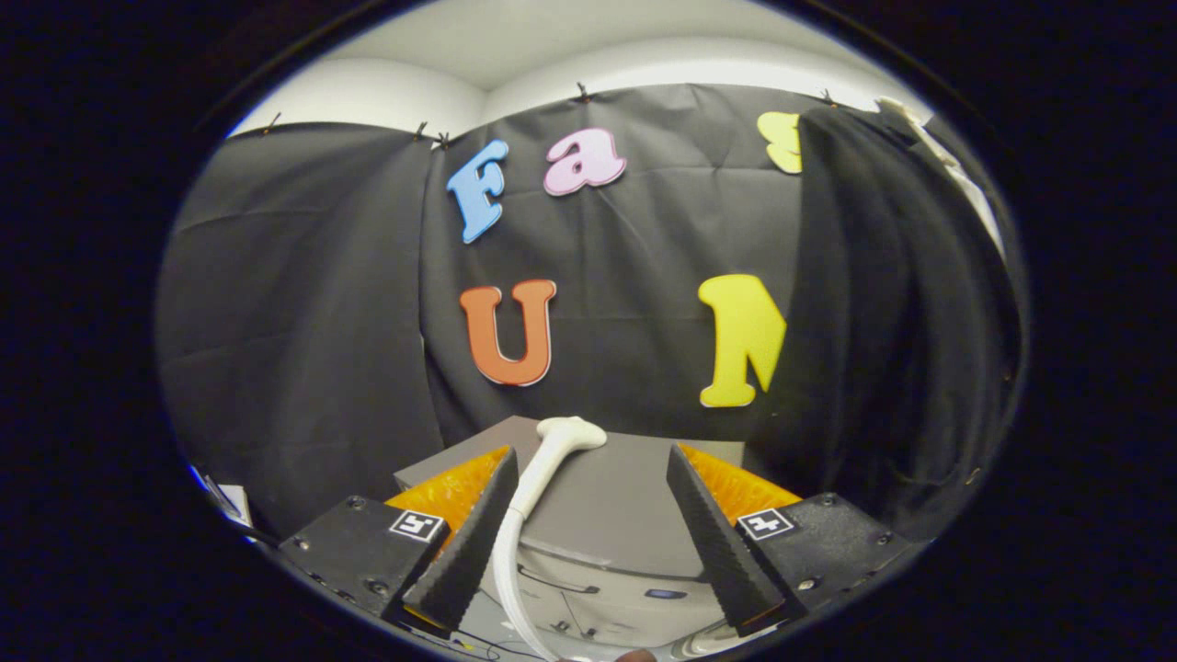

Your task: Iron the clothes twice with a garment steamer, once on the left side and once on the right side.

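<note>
We see the tongs (588, 478) spread wide, holding nothing. The white steamer head (561, 439) stands on its hose just beside the left finger, over a grey unit (607, 515). The black garment (883, 322) hangs far right against the booth wall. No readable label shows.

The steamer head (570, 430) is showing plain white, its hose (508, 570) running down in the same white. The gripper (588, 542), fingers spread wide, is hovering over a flat grey cabinet (607, 506). The hanging garment (897, 322) is looking solid black, unpatterned, against the black cloth wall (294, 322), under a white ceiling (552, 37).
</note>
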Available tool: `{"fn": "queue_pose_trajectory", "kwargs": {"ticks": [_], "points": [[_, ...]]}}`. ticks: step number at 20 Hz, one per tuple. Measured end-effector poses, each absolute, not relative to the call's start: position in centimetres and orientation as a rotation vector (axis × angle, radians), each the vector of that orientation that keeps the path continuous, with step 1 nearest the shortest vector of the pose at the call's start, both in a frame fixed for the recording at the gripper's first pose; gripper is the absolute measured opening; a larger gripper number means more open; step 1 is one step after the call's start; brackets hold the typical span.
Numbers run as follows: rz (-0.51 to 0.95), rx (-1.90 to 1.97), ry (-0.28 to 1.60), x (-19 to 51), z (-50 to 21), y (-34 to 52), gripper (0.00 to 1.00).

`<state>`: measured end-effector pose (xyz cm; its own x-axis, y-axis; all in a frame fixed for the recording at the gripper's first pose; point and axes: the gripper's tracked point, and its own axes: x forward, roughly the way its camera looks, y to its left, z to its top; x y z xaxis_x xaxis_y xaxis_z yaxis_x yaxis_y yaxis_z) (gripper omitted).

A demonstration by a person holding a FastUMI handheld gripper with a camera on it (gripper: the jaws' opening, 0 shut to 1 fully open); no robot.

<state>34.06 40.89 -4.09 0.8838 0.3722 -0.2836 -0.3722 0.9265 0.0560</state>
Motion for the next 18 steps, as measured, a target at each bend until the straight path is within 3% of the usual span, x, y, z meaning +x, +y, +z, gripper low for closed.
{"fn": "queue_pose_trajectory", "kwargs": {"ticks": [6, 10, 16, 18], "points": [[0.393, -0.003, 0.508, 41.5, -10.9, 47.3, 1.0], [0.323, -0.074, 0.606, 45.4, -14.9, 49.3, 0.99], [0.287, -0.096, 0.761, 46.8, -19.2, 50.6, 0.89], [0.282, -0.115, 0.754, 47.4, -18.7, 50.7, 0.82]]}}
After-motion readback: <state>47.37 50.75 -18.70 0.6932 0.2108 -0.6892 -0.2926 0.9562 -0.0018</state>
